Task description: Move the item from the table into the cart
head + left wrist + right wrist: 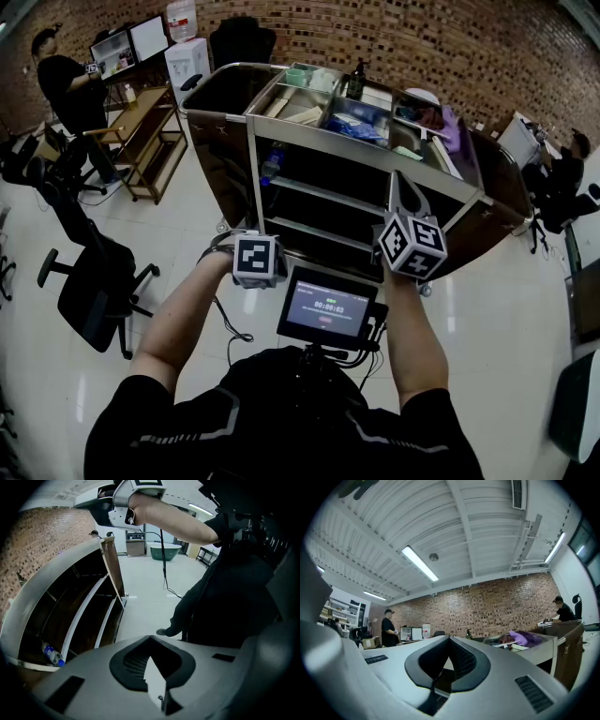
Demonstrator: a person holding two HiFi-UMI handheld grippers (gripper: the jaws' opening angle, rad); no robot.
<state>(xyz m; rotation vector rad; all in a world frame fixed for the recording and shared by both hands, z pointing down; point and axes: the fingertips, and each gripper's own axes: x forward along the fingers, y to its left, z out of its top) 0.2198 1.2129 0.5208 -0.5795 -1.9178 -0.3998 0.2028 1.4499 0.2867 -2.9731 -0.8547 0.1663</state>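
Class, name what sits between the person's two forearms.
A small black rectangular screen with a lit display sits there; the head view shows it.

Open-plan office or lab, brick wall (422, 37), computer monitors (131, 42), swivel chair (98, 281), white floor (487, 328), ceiling strip lights (419, 563)

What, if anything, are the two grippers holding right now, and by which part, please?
Nothing is held: the left gripper and the right gripper both have their grey jaws shut together, with nothing between them.
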